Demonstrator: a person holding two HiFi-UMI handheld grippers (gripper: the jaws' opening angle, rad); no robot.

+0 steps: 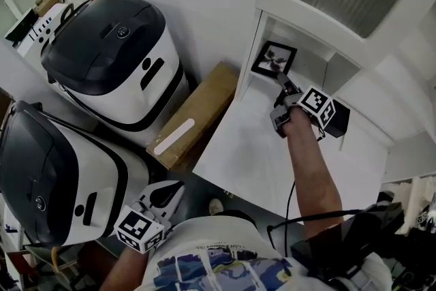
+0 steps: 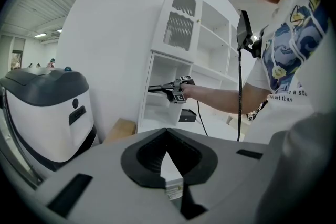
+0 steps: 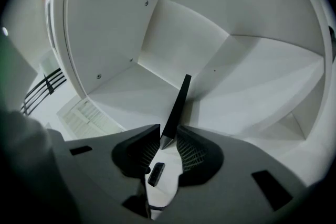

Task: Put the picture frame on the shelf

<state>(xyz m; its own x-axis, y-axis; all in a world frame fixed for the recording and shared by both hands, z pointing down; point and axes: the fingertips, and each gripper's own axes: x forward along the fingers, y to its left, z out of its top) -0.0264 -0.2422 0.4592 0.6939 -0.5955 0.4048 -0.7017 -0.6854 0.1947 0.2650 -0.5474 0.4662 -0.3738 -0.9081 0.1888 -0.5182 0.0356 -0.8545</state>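
The right hand-held gripper reaches across the white surface into the open lower compartment of the white shelf, where the picture frame sits toward the back left corner, its dark border and picture facing up and outward. In the right gripper view the frame is seen edge-on and tilted, its lower corner sitting between the jaws of that hand-held gripper; the jaws stand a little apart, with a thin sliver of light showing between the frame and the right-hand pad, so they bracket the frame rather than clamp it. The left hand-held gripper hangs low beside the person's body, well apart from the shelf, and its own view shows its jaws closed together with nothing between them. Two large white and dark machines stand left of the shelf, with a cardboard box lying between them and it.
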